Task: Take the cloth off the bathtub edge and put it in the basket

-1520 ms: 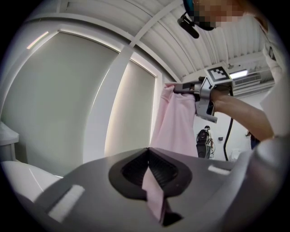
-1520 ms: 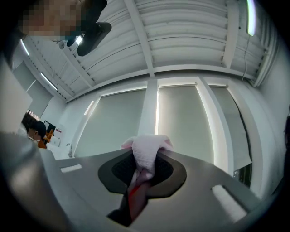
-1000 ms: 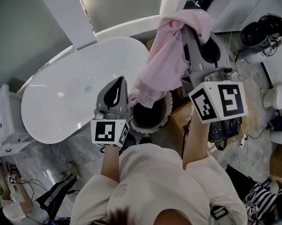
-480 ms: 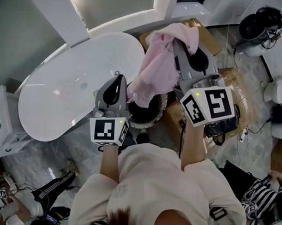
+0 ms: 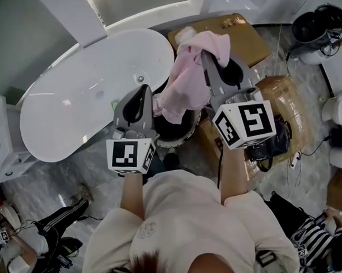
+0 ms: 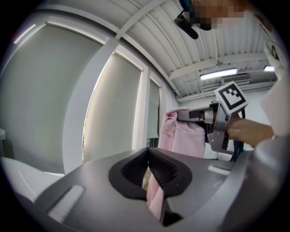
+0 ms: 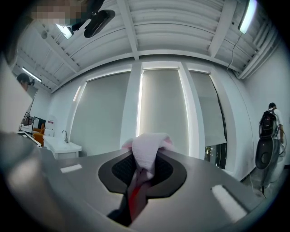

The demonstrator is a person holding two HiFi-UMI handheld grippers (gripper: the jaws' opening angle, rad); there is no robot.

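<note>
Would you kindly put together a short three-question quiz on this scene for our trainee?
1. True or false: the pink cloth lies on the edge of the bathtub.
2. How many grippers are shut on the cloth? A. none B. one C. two
3. Fill in: in the head view, the cloth's lower end hangs over the ____.

Key
1. False: it is lifted clear of the tub.
2. C: the left gripper and the right gripper each pinch it.
3. basket
</note>
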